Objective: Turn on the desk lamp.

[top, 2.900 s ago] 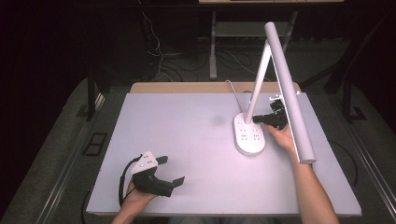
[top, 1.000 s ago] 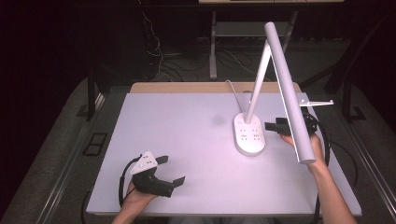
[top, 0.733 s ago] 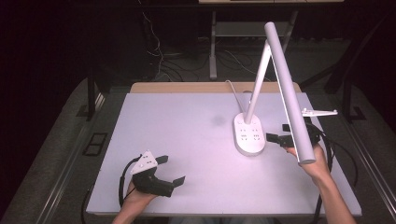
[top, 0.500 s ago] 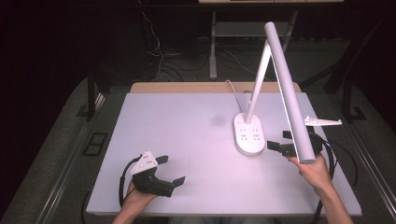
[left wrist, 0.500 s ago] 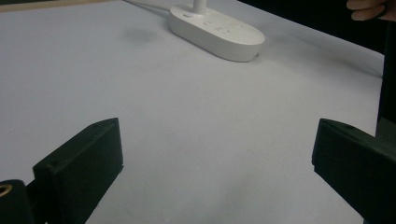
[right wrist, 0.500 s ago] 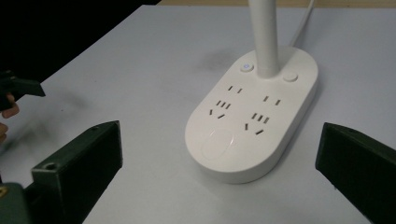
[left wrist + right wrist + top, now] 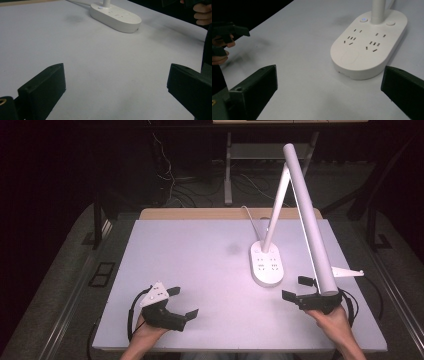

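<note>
A white desk lamp stands right of centre on the table; its oval base [image 7: 267, 265] carries socket slots and two buttons, and its long tube head [image 7: 307, 215] slants out over the right side. My right gripper [image 7: 297, 288] hovers open just in front and to the right of the base, under the tip of the tube. In the right gripper view the base [image 7: 369, 42] lies ahead between the wide-apart jaws. My left gripper [image 7: 183, 302] rests open at the near left, holding nothing. The left gripper view has the base [image 7: 117, 16] far ahead.
The white tabletop [image 7: 200, 260] spreads between the two grippers. The lamp's white cord [image 7: 248, 215] runs off the far edge. Dark floor, cables and a stand lie beyond the table. The right hand [image 7: 202, 12] appears at the top right of the left gripper view.
My right gripper has drawn back from beside the lamp base toward the near right edge of the table, staying open. The left gripper has not moved.
</note>
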Demonstrator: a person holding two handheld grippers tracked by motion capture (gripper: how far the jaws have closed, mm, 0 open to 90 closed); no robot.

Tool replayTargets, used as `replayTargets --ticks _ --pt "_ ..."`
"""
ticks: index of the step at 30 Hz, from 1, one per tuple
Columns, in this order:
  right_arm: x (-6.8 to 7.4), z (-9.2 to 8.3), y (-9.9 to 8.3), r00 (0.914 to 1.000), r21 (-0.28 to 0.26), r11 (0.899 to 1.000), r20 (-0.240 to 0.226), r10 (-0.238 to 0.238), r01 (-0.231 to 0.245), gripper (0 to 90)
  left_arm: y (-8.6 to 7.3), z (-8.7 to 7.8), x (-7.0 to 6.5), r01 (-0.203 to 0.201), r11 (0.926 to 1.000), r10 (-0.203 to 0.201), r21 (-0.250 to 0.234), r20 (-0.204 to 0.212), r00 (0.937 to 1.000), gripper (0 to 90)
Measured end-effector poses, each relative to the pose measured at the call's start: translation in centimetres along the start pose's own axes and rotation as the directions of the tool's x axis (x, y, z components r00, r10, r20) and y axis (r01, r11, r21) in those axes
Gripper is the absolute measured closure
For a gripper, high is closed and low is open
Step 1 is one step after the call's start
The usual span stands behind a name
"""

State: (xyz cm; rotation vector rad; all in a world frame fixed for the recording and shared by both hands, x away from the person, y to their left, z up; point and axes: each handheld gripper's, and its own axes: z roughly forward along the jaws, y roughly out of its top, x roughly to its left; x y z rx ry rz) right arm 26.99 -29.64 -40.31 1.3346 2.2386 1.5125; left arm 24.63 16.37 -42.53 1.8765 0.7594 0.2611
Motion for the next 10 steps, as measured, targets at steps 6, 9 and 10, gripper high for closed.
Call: replayTargets --ticks 6,9,10 --pt "1.1 -0.2 -1.4 0.9985 0.011 0.999 0.027 -0.047 0.046 0.3 0.0 0.0 0.0 0.0 1.0 0.0 0.0 0.001 1.0 0.9" --pt "1.4 -0.3 -1.8 0.9986 0.014 0.999 0.026 -0.046 0.046 0.3 0.0 0.0 0.0 0.0 1.0 0.0 0.0 0.002 1.0 0.9" --pt "1.3 -0.3 -1.8 0.9985 0.013 0.999 0.025 -0.05 0.049 0.3 0.0 0.0 0.0 0.001 1.0 -0.001 0.0 0.003 1.0 0.9"
